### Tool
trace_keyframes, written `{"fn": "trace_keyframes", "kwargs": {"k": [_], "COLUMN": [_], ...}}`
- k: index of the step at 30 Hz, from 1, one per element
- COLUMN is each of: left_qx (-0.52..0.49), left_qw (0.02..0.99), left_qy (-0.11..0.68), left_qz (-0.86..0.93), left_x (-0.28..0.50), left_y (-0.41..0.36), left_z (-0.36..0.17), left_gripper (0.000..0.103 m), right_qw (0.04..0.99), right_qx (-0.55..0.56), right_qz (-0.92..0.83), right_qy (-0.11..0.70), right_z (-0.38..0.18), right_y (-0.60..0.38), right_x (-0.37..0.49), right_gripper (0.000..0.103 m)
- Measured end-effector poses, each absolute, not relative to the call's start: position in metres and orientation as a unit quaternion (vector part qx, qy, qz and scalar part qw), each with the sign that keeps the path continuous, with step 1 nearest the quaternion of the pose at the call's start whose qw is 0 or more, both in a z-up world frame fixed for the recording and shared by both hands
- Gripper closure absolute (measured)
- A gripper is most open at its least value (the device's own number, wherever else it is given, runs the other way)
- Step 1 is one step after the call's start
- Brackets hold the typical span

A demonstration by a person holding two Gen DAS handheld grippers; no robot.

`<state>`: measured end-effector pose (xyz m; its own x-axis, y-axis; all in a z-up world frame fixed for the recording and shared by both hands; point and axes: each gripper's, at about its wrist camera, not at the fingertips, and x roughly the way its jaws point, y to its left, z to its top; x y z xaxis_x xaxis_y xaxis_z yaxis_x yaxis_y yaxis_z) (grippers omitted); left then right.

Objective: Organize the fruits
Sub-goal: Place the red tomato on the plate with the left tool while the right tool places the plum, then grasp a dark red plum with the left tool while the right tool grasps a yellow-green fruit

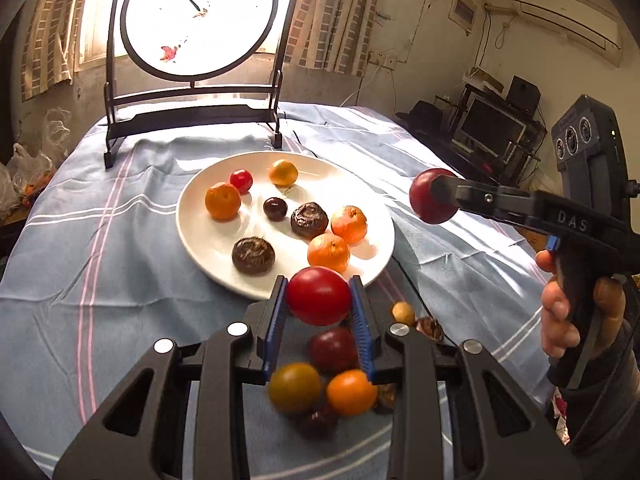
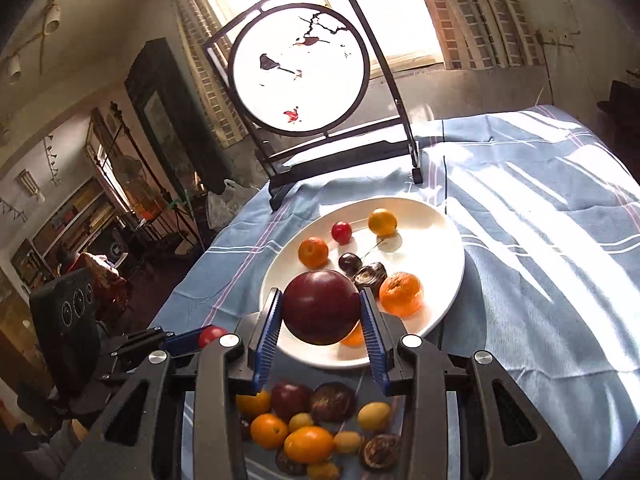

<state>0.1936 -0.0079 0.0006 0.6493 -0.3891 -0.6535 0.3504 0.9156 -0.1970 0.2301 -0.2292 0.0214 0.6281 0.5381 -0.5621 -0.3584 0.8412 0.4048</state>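
My left gripper (image 1: 319, 300) is shut on a bright red round fruit (image 1: 319, 295), held above the near rim of the white plate (image 1: 200, 236). My right gripper (image 2: 320, 312) is shut on a dark red plum (image 2: 321, 307) above the plate's near edge (image 2: 312, 356); it also shows in the left wrist view (image 1: 434, 196), to the right of the plate. The plate holds several oranges (image 1: 223, 200), dark wrinkled fruits (image 1: 253, 255), a small red fruit (image 1: 241, 180) and a dark cherry (image 1: 275, 208). A loose pile of fruit (image 2: 304, 436) lies on the cloth below both grippers.
A blue striped cloth (image 1: 100, 240) covers the table. A dark framed round screen (image 1: 192, 80) stands behind the plate. The left gripper appears at the lower left in the right wrist view (image 2: 192, 338). Shelves and a monitor (image 1: 492, 128) stand beyond the table's right side.
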Motion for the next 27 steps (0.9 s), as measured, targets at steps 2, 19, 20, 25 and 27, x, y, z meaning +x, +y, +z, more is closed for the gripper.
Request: {"fn": "trace_keyframes", "kwargs": {"k": [2,19,20,25,27], "left_qx": [-0.023,-0.010,0.003,0.056,0.079], "left_qw": [0.904,0.905,0.905,0.893,0.889], "left_qy": [0.380,0.388,0.387,0.398,0.402], "left_qz": [-0.195,-0.173,-0.179,-0.203,-0.204], "left_x": [0.226,0.210,0.192,0.129,0.119], "left_y": [-0.015,0.006,0.005,0.004,-0.001], "left_z": [-0.007,-0.017,-0.019,-0.037,-0.048], "left_gripper": [0.073,0.041,0.040,0.040,0.040], "right_qw": [0.892,0.905,0.905,0.901,0.900], "right_qx": [0.132,0.113,0.110,0.113,0.114], "right_qz": [0.233,0.217,0.216,0.217,0.219], "right_qy": [0.365,0.349,0.349,0.358,0.359], "right_z": [0.011,-0.011,-0.015,-0.043,-0.049], "right_y": [-0.227,-0.238,-0.241,-0.251,-0.250], "right_x": [0.262,0.214,0.199,0.144,0.134], "right_gripper": [0.064,0.055,0.053,0.051,0.051]}}
